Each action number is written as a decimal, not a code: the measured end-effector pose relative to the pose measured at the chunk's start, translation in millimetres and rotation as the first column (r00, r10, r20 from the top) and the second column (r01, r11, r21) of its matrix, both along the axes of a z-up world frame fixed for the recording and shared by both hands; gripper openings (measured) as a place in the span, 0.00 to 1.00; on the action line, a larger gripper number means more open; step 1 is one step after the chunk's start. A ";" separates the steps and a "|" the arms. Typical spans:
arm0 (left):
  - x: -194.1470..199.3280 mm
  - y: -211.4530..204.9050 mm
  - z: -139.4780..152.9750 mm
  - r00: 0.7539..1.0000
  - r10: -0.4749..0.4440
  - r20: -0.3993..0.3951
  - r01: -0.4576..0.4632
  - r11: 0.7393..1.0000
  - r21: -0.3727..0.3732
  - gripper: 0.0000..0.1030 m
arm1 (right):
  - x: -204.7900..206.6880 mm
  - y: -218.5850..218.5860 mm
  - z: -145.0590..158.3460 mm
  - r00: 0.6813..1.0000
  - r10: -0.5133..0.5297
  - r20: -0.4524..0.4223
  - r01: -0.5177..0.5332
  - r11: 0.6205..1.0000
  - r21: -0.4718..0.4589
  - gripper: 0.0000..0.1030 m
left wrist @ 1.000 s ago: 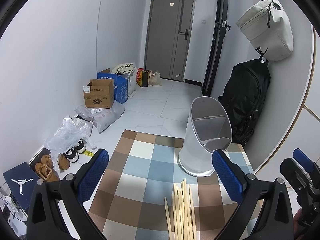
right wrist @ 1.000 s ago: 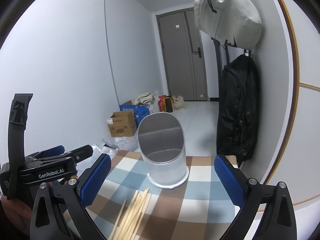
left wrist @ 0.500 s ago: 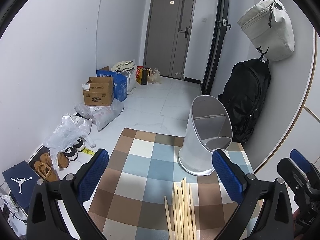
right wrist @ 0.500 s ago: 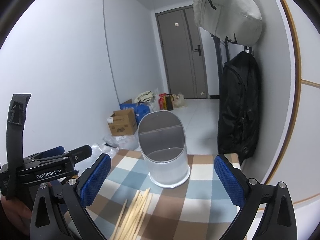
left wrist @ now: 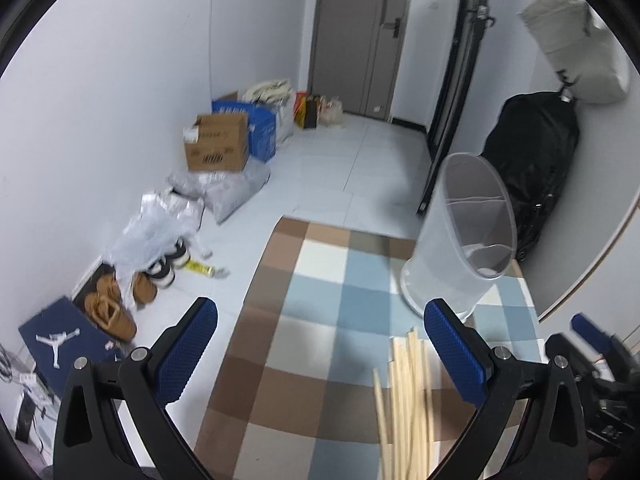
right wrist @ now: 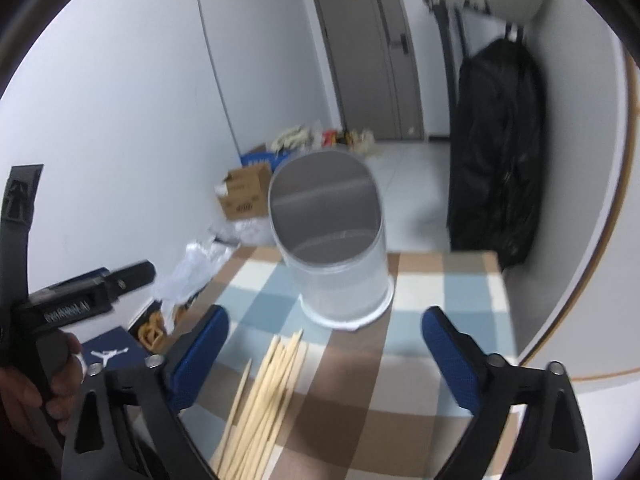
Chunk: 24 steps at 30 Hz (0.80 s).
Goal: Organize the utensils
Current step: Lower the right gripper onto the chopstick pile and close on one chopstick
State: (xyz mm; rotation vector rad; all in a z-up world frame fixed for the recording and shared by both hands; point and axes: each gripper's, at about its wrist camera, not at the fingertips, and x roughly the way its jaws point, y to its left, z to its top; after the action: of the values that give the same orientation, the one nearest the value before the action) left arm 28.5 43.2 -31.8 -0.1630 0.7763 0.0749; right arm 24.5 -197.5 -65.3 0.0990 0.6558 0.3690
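Observation:
A bundle of pale wooden chopsticks (left wrist: 404,392) lies on the checked tablecloth (left wrist: 320,320); it also shows in the right wrist view (right wrist: 268,396). A white, slant-topped utensil holder (left wrist: 464,236) with an inner divider stands upright at the table's far side, also in the right wrist view (right wrist: 336,248). My left gripper (left wrist: 320,348) is open and empty above the cloth, left of the chopsticks. My right gripper (right wrist: 324,352) is open and empty, just above the chopsticks' far ends, short of the holder.
The table's far edge drops to a tiled floor with cardboard boxes (left wrist: 216,144), bags and shoes (left wrist: 108,308) along the left wall. A black backpack (right wrist: 496,144) hangs on the right wall close behind the holder. The left gripper's body (right wrist: 72,304) shows left in the right view.
Both grippers have tilted downward and moved forward over the table; the chopsticks and holder now appear closer. Both stay open. The left view has swung leftward.

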 end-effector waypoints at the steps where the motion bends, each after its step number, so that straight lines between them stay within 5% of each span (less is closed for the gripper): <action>1: 2.3 6.4 -3.1 1.000 0.007 -0.021 -0.008 1.000 -0.016 0.98 | 4.9 1.9 -7.6 1.000 0.011 -0.027 -0.011 1.000 0.004 0.86; 8: 11.5 25.4 -11.6 0.997 0.031 -0.075 -0.034 0.998 -0.046 0.98 | 38.8 23.6 -60.3 0.949 0.103 -0.298 -0.111 0.994 -0.011 0.68; 12: 15.4 29.5 -14.6 0.996 0.020 -0.086 -0.023 0.999 -0.041 0.98 | 56.2 35.3 -78.6 0.924 0.102 -0.368 -0.122 0.992 -0.030 0.65; 24: 18.6 46.6 -17.2 0.994 0.018 -0.106 -0.023 0.998 -0.053 0.98 | 90.3 81.4 -105.4 0.878 0.079 -0.473 -0.151 0.981 -0.117 0.29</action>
State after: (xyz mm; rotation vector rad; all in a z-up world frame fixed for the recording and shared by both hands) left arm 47.2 89.8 -49.0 -0.2196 0.8827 0.0825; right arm 114.8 -116.1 -170.7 0.0012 1.1710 0.4132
